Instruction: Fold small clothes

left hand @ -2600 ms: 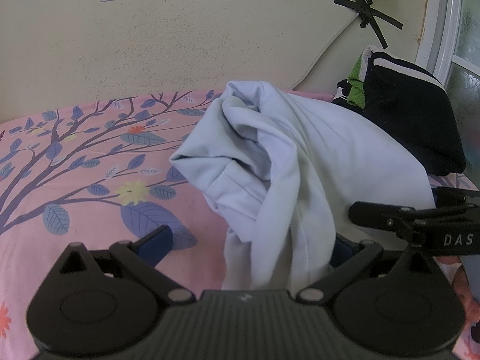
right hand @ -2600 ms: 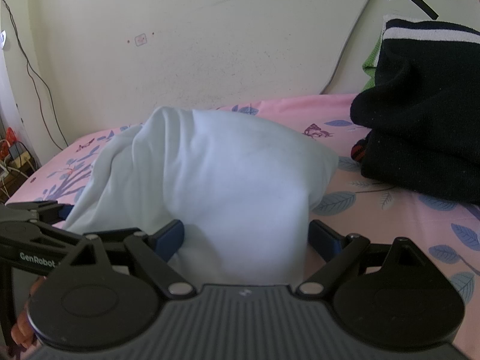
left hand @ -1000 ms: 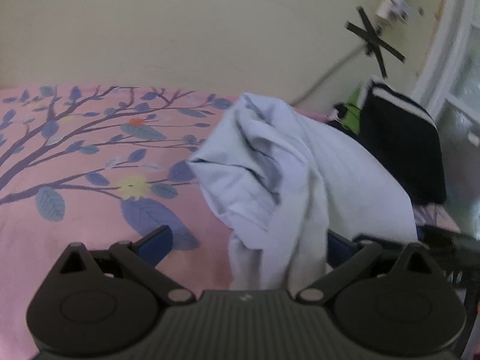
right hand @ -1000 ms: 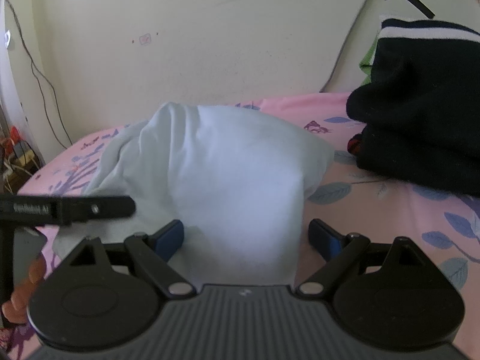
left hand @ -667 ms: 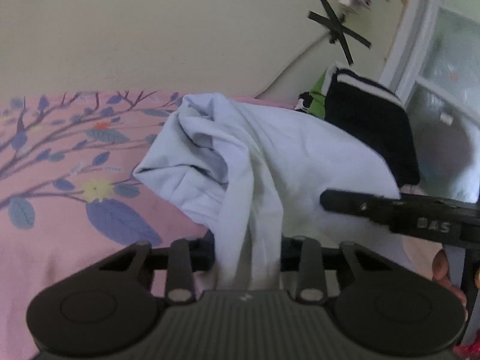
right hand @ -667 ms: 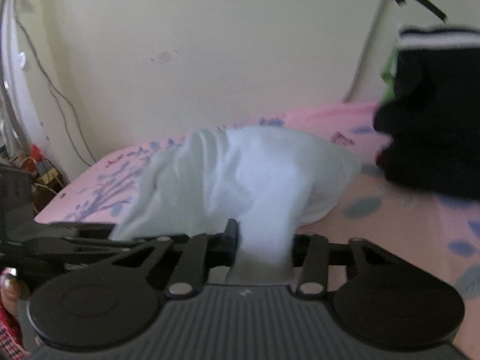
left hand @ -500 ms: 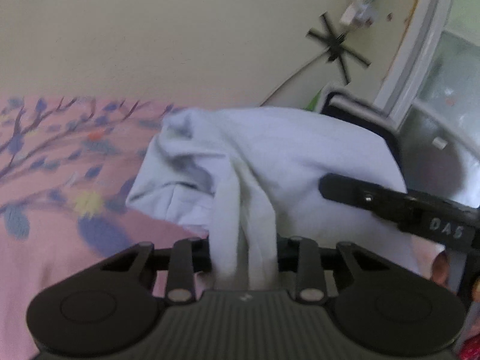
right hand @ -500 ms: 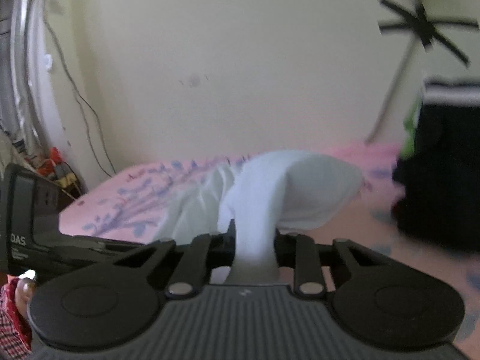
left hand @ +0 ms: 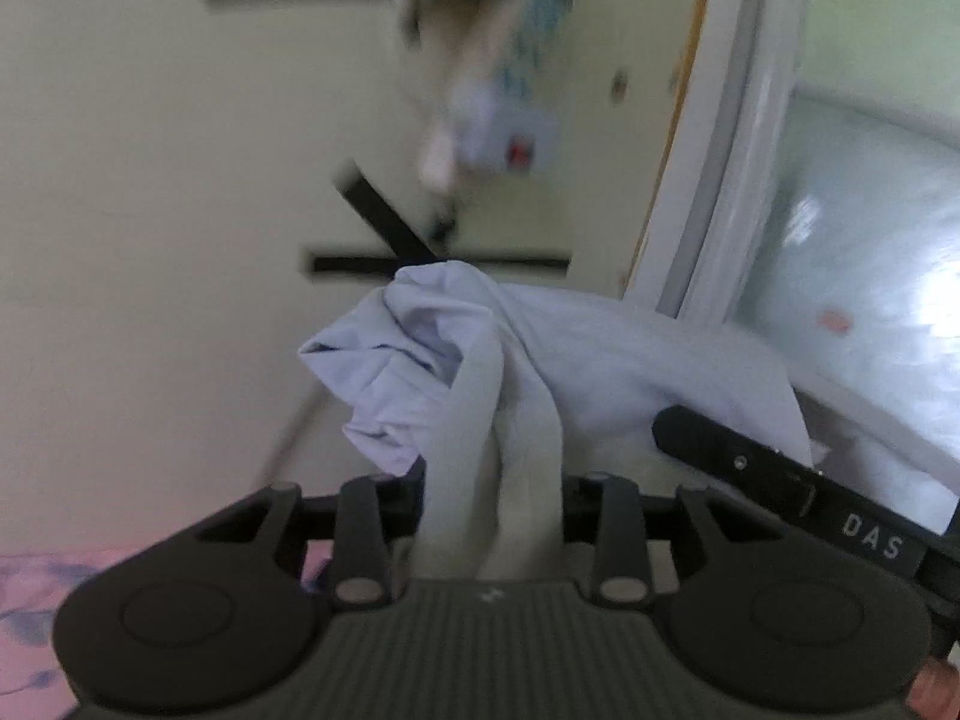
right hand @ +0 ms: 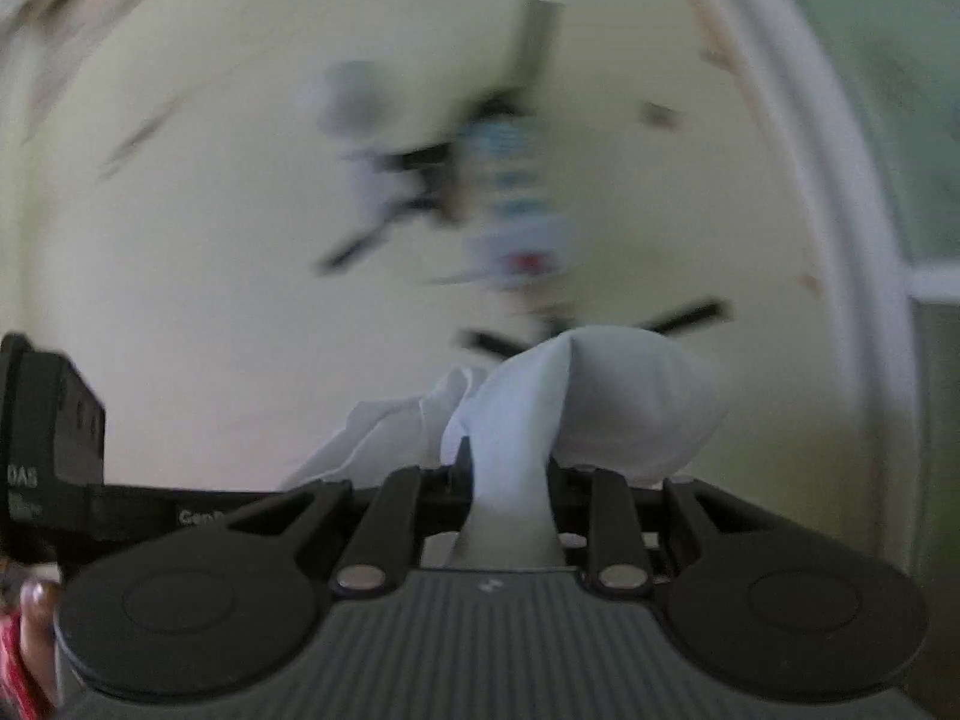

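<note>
Cream room wall with a window to the right

A plain cream plaster wall (left hand: 150,210) bears crossed black tape strips (left hand: 384,228) and a blurred white socket box (left hand: 510,138); a white-framed frosted window (left hand: 852,228) glows right; pink floral bedsheet (left hand: 36,576) near left.

"DAS" on the other tool (left hand: 870,540)

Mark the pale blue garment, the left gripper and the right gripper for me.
pale blue garment (left hand: 606,354), left wrist view, the bunched cloth above the fingers.
left gripper (left hand: 492,480), left wrist view, midway between its fingertips.
right gripper (right hand: 507,474), right wrist view, midway between its fingertips.
</note>
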